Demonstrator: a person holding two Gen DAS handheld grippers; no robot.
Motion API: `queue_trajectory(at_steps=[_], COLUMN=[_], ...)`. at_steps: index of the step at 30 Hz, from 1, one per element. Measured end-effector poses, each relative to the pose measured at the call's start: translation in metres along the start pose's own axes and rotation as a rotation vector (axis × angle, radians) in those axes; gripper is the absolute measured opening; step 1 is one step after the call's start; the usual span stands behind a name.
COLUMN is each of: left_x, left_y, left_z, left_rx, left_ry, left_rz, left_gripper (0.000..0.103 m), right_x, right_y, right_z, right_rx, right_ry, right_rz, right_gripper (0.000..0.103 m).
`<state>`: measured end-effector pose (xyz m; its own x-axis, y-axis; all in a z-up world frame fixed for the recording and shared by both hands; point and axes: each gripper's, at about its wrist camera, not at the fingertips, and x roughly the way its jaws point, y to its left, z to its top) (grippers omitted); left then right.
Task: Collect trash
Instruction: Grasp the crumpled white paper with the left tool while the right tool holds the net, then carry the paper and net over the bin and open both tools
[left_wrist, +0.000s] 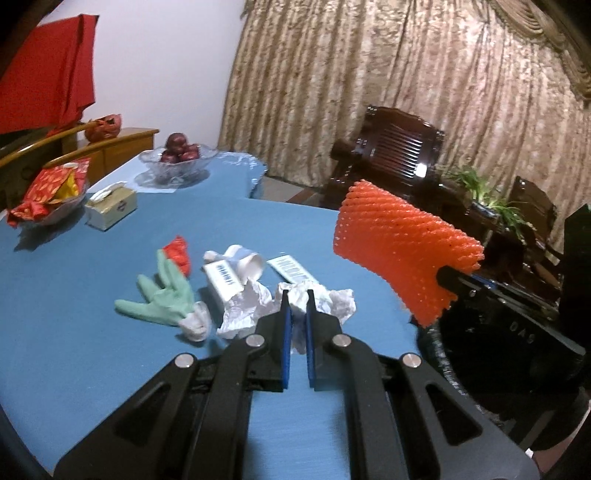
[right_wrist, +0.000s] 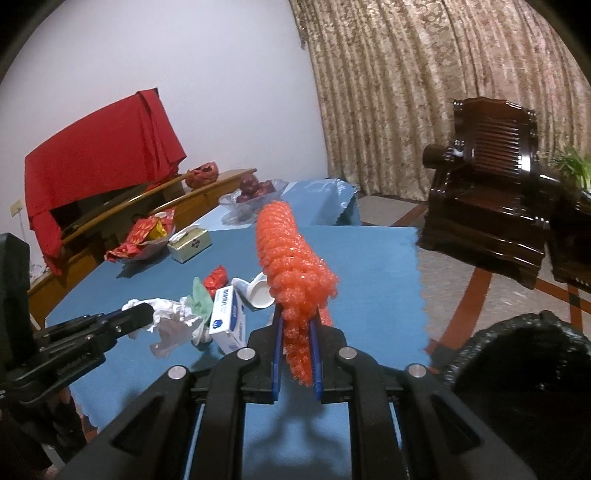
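Orange foam net (right_wrist: 291, 266) is what my right gripper (right_wrist: 297, 325) has clamped by one end, held up over the blue table (left_wrist: 92, 350), the rest jutting forward past the jaws. I judge it feather-light and springy, so an end pinch holds it fine, though it may flop about. My left gripper (left_wrist: 298, 295) is closed on a wad of crumpled paper (left_wrist: 325, 299) — soft, weightless stuff that takes a pinch anywhere. Beyond that wad a green glove (left_wrist: 162, 295), a small box (right_wrist: 229, 317) and a white cup (right_wrist: 260, 290) lie on the table. The black bin (right_wrist: 517, 354) sits off the table's near right corner; what it holds I cannot tell. Far across the table, a glass bowl (left_wrist: 177, 170) holds red fruit.
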<state>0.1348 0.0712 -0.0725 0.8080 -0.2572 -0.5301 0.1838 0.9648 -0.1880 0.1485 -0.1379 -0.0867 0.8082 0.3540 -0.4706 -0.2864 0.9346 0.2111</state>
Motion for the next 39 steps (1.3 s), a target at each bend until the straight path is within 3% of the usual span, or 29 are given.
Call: queue_trajectory(at_steps=[24,39], left_x=[0.024,0.061], left_y=[-0.128,-0.212], left_z=[0.007,-0.02], left_rx=[0.147,0.253], left_ry=[-0.002,0.059], left_rz=[-0.251,-0.36], left_gripper=[0.006,0.006], right_x=[-0.094,-0.14], right_y=[-0.09,-0.158], right_z=[-0.021,-0.052], right_rx=[0.1,0.197], right_ry=[-0.035,-0.013], right_rz=[-0.236,-0.428], right_gripper=[0.013,0.013])
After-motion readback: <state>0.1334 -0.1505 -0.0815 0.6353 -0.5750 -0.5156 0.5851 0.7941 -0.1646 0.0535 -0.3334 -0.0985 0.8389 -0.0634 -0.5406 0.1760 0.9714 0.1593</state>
